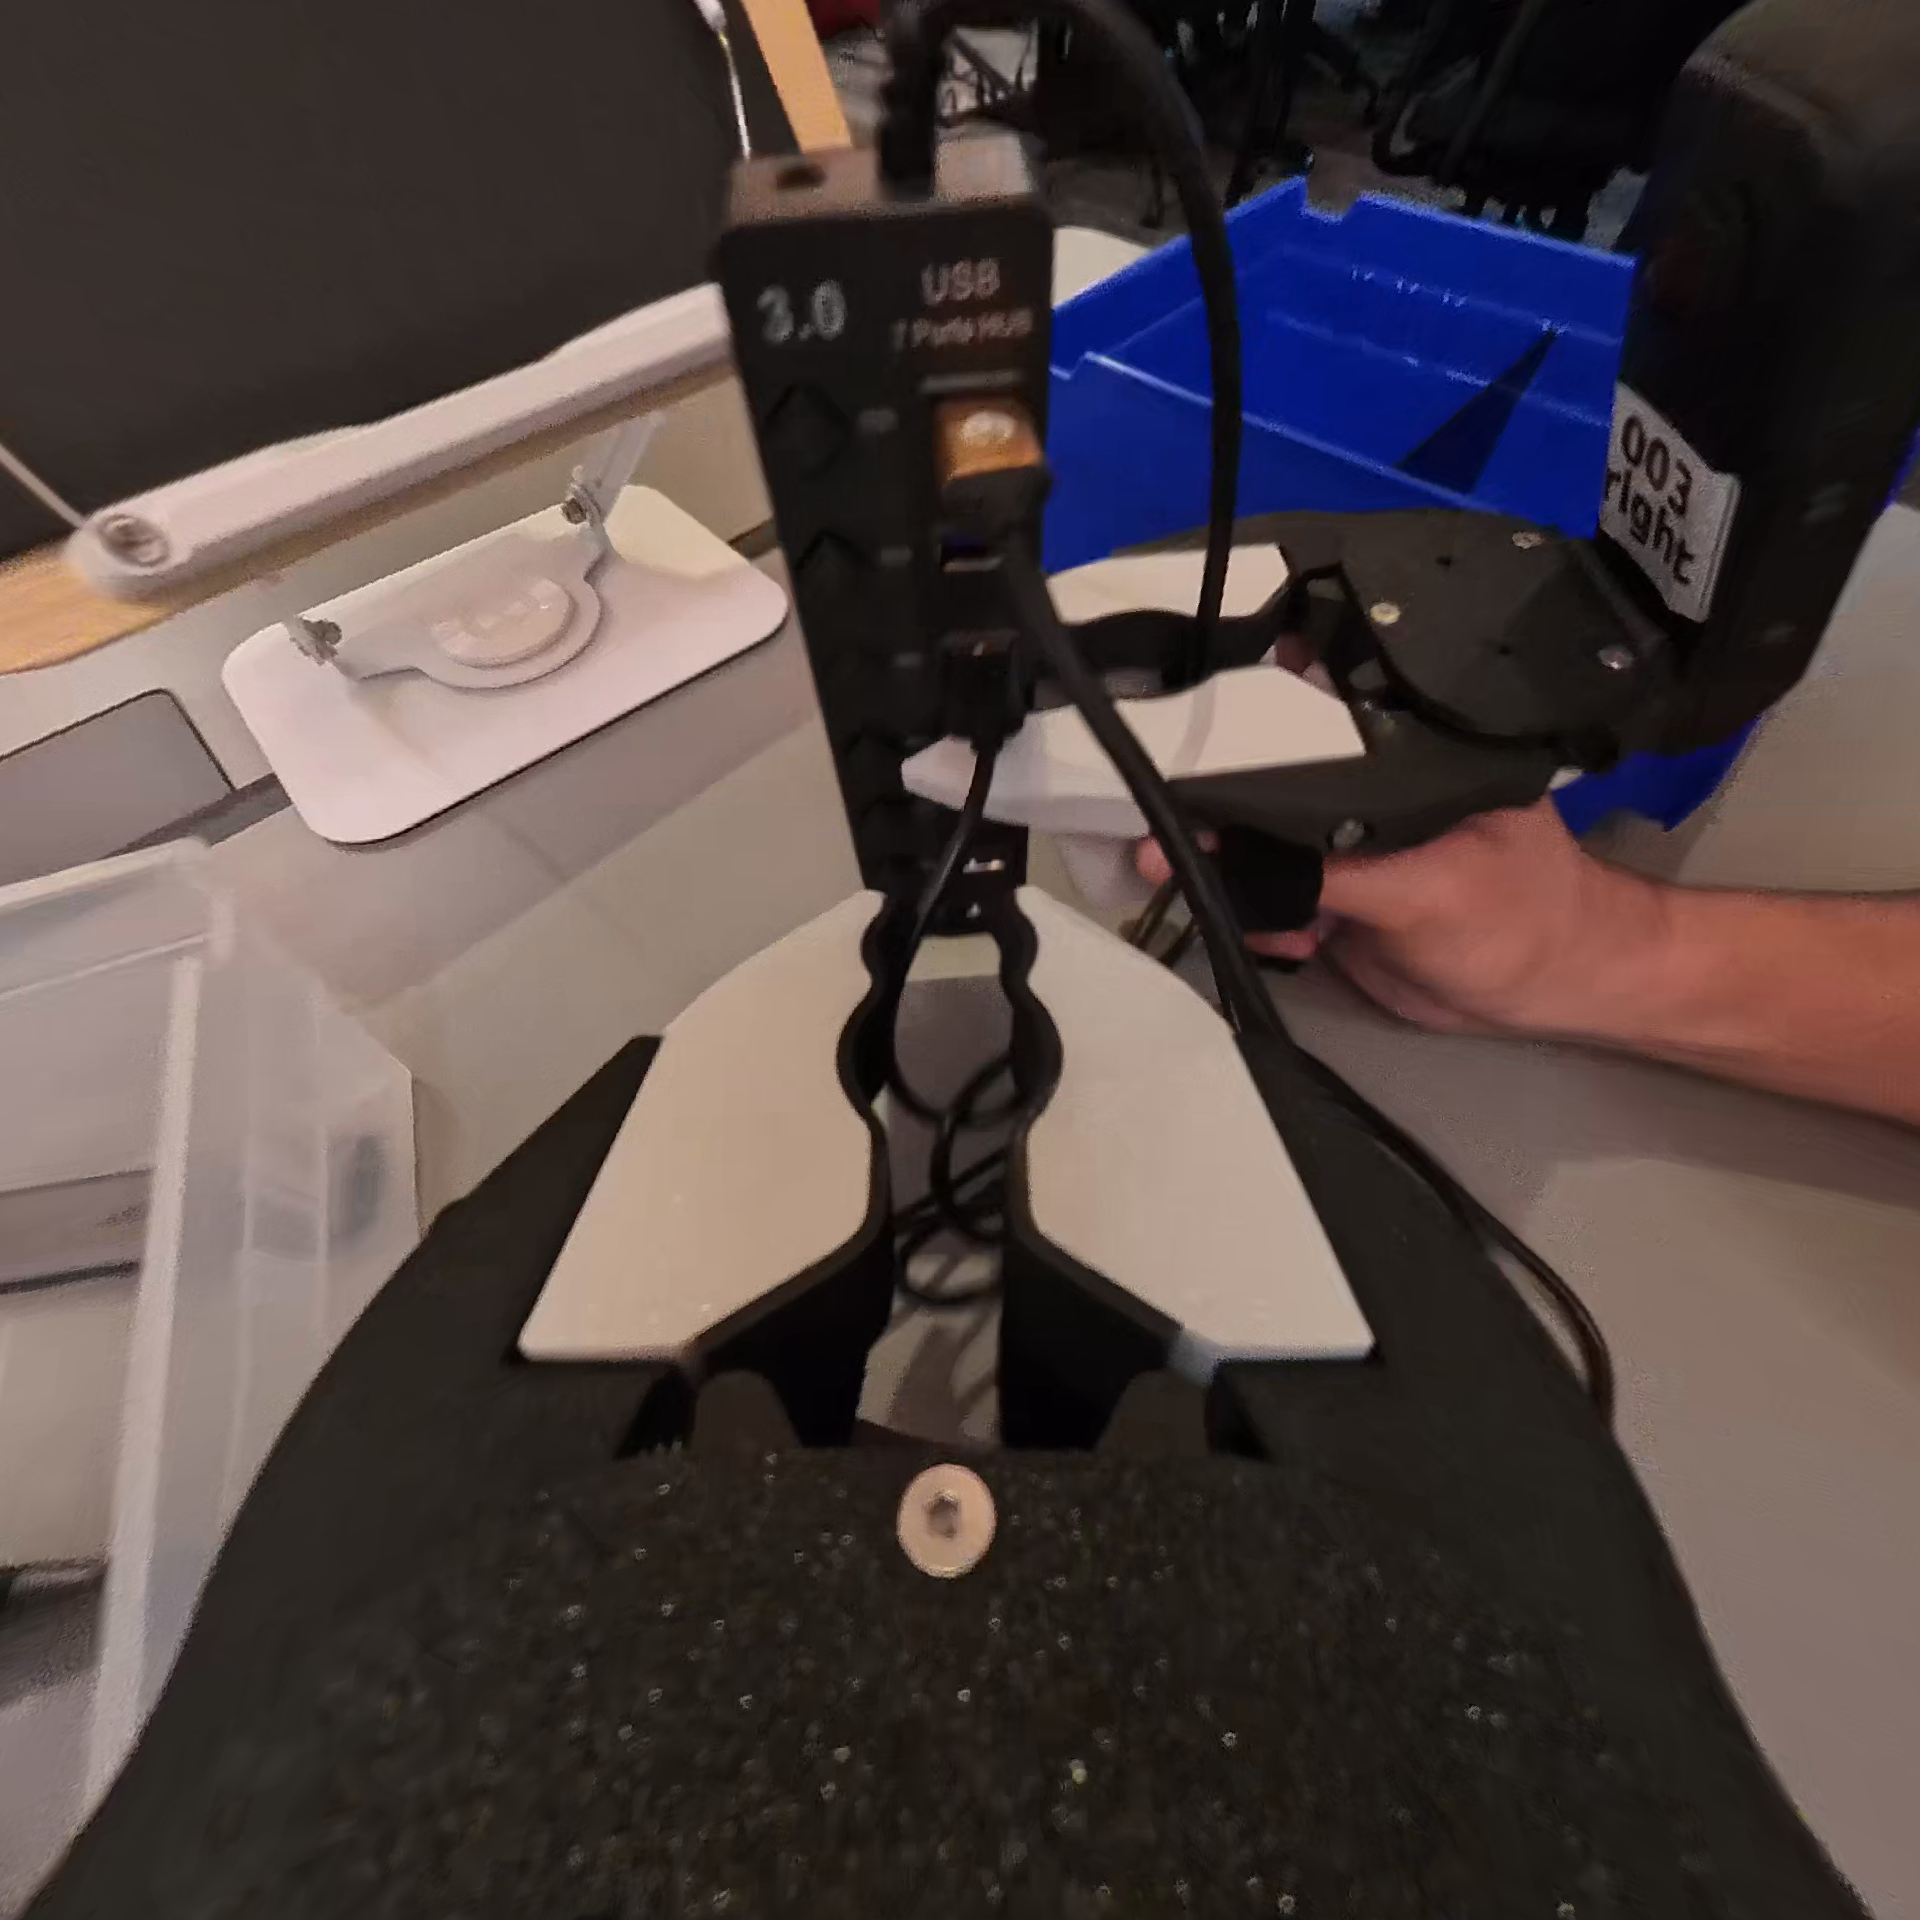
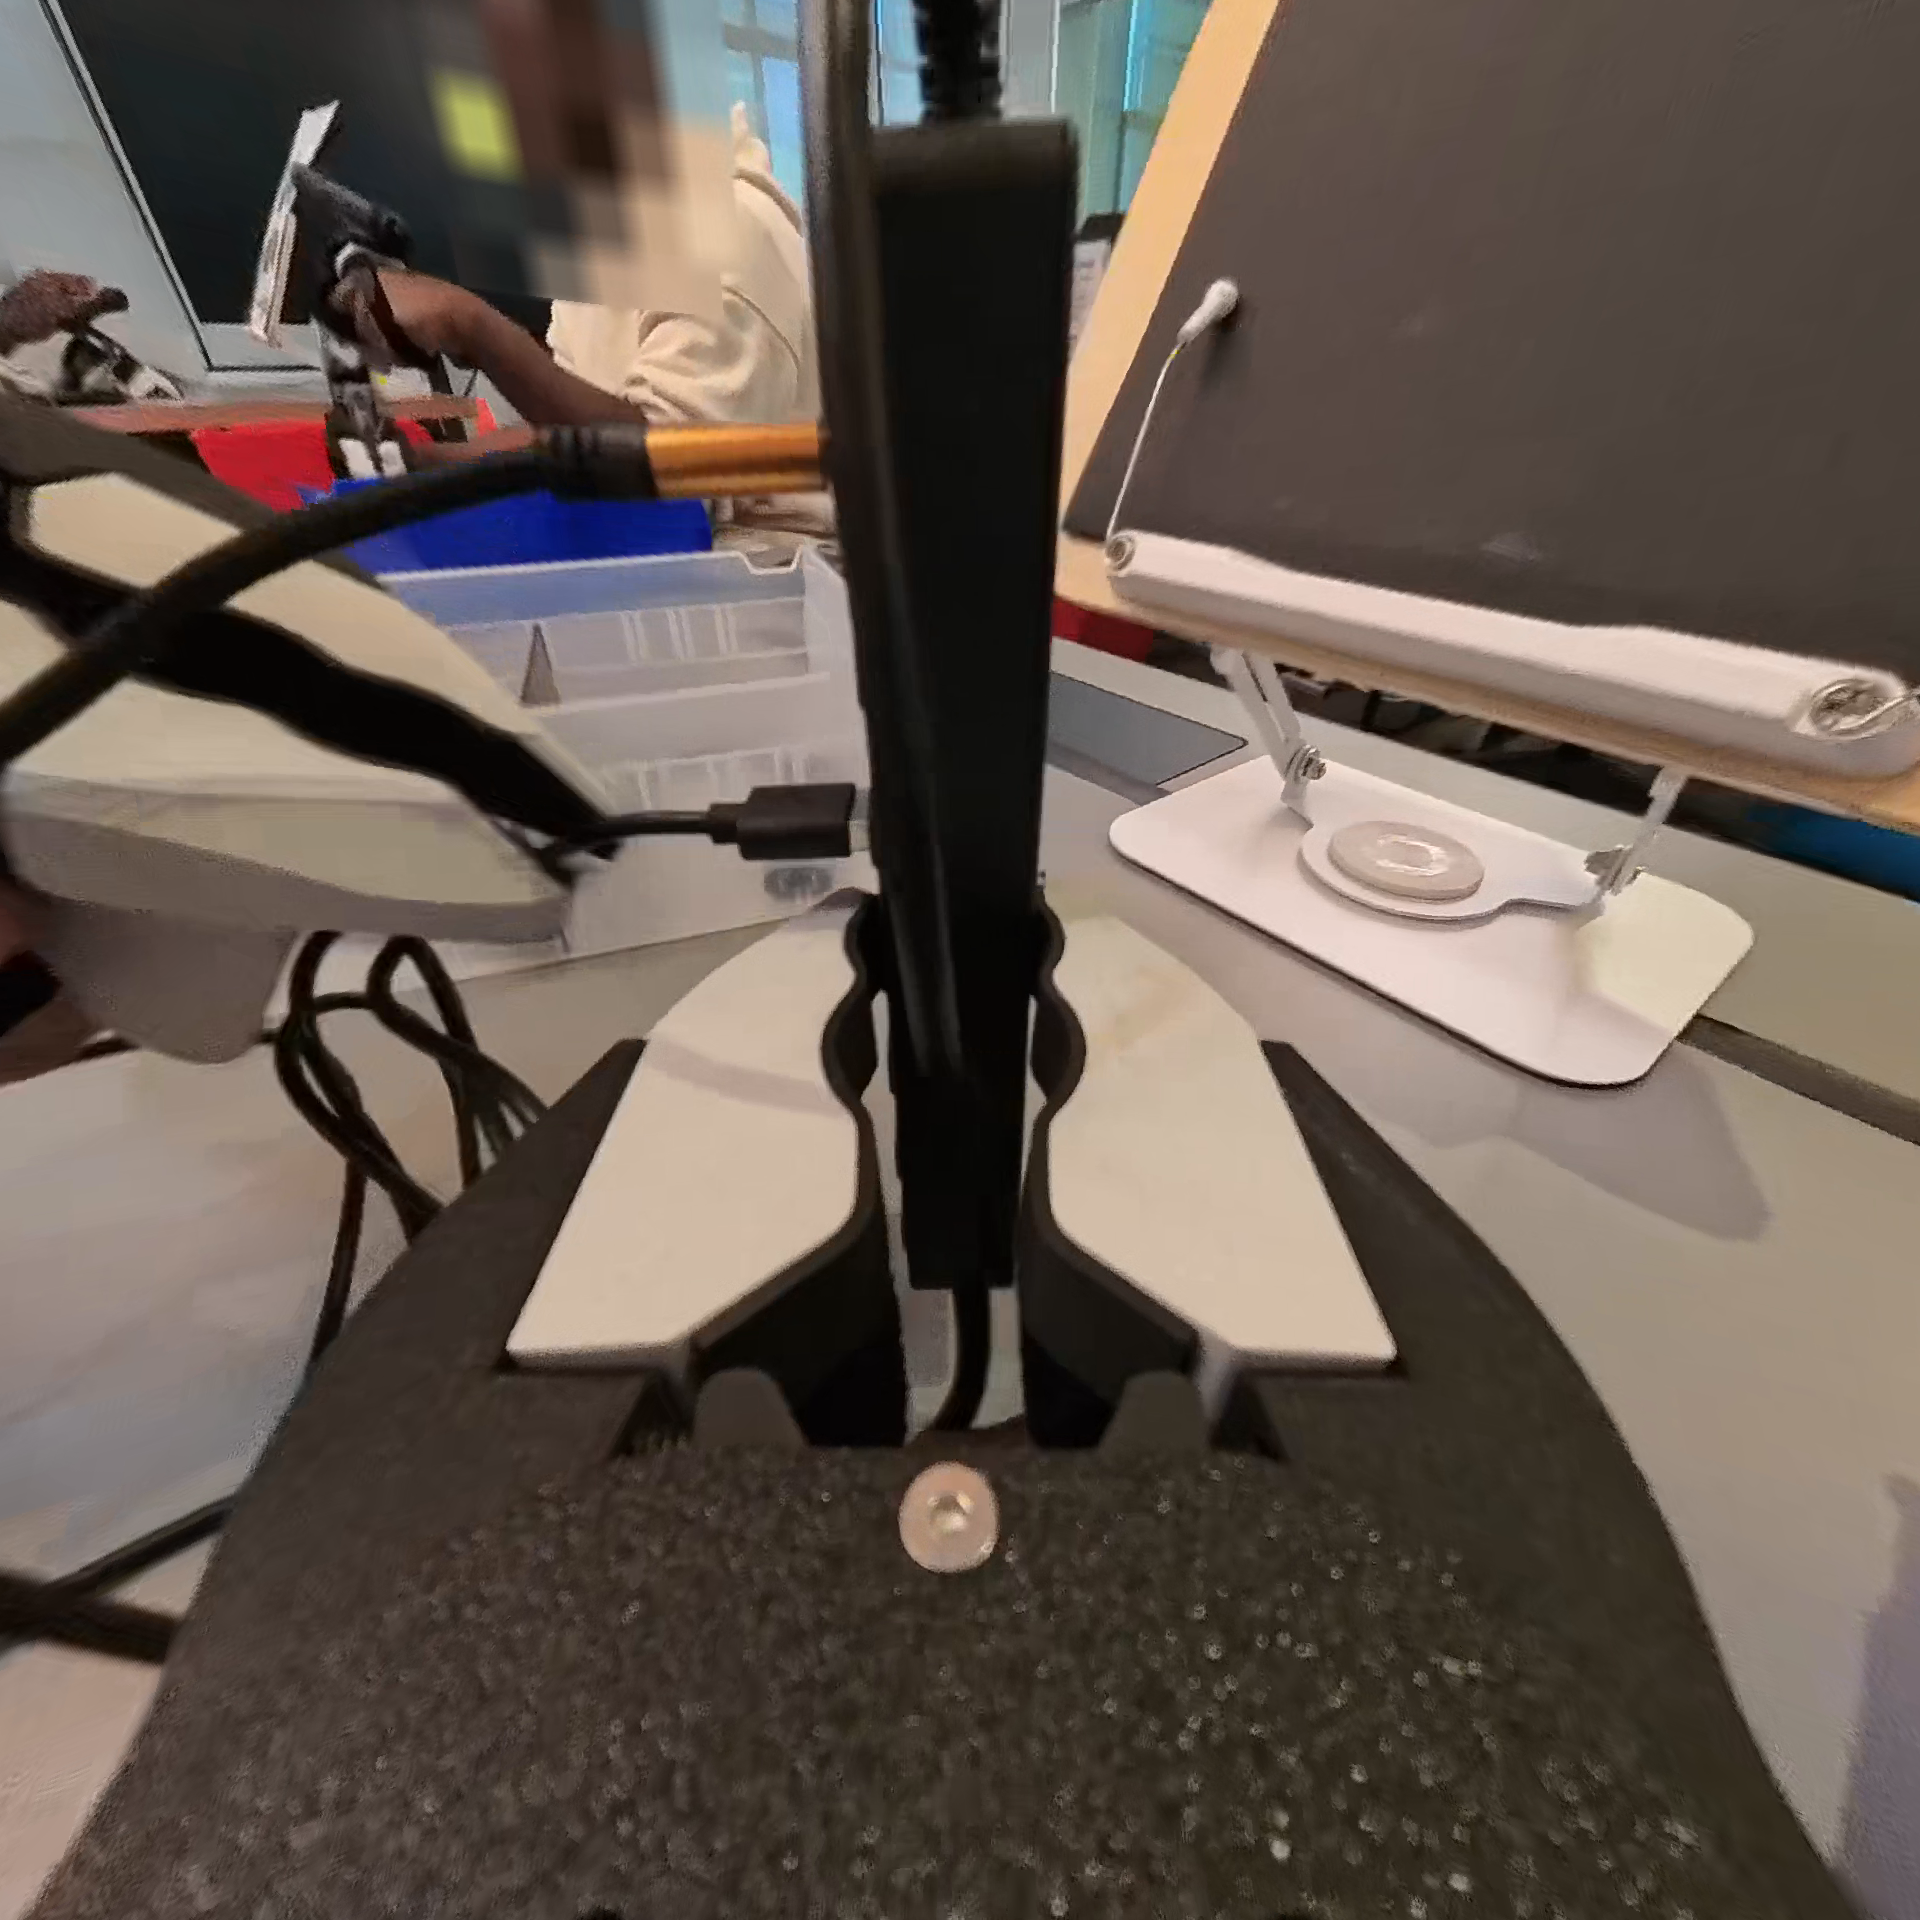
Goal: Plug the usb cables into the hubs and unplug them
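A black USB hub (image 1: 888, 499) stands upright above a grey table (image 1: 1558, 1195), port face toward the left wrist camera. The right gripper (image 2: 951, 987) is clamped on the hub's lower end, its white fingers (image 2: 727, 1143) pressing the hub's narrow sides; in the right wrist view the hub (image 2: 966, 623) appears edge-on, rising from between the fingers.

Two cables are seated in the hub. A gold-collared plug (image 1: 982, 442) occupies the uppermost port, its thick black cable (image 1: 1122, 769) falling to the right of the left gripper. In the right wrist view the same plug (image 2: 727, 459) projects to the left from the hub. Lower down, a small black plug (image 1: 977, 675) sits in another port; from the right wrist camera it (image 2: 790, 821) also projects leftward.

The thin cable (image 1: 940, 894) of the black plug runs down between the tips of the left gripper (image 1: 948, 935). The tips stand slightly apart; the pictures do not settle whether they pinch the cable. The left gripper (image 2: 312, 810) lies just left of the hub in the right wrist view.

A person's hand (image 1: 1455, 925) holds the right gripper's handle. Behind it stands a blue bin (image 1: 1351, 364). A white stand (image 1: 468, 644) rests on the table to the left, a clear plastic container (image 1: 156, 1143) nearer the camera.
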`<action>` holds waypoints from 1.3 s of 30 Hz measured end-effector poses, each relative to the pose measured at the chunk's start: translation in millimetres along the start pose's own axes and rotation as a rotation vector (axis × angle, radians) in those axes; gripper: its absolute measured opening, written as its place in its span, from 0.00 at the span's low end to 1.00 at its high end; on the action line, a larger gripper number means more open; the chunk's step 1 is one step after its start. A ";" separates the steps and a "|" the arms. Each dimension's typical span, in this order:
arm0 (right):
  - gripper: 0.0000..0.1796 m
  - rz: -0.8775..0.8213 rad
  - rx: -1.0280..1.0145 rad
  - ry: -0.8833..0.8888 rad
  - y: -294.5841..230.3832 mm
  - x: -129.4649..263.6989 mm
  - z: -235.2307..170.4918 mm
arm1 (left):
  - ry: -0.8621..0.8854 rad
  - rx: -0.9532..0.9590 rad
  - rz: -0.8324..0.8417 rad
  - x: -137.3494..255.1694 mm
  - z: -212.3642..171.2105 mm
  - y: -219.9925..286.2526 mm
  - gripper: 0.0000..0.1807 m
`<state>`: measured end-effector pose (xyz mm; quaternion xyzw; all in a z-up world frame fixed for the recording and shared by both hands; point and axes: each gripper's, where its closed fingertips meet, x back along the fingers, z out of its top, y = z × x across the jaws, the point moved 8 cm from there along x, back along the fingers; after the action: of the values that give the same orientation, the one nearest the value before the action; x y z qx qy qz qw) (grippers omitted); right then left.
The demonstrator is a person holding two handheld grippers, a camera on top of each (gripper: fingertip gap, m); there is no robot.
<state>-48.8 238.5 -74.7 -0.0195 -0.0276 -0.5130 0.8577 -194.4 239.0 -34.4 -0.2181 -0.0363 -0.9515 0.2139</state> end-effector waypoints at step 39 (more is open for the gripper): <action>0.14 -0.459 0.748 -0.784 239.8 158.9 104.1 | -0.058 0.138 0.093 137.4 -133.1 55.6 0.12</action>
<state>234.6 218.7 38.6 0.1027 -0.5251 -0.5956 0.5991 -335.8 113.2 -96.7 -0.2317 -0.0980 -0.9291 0.2710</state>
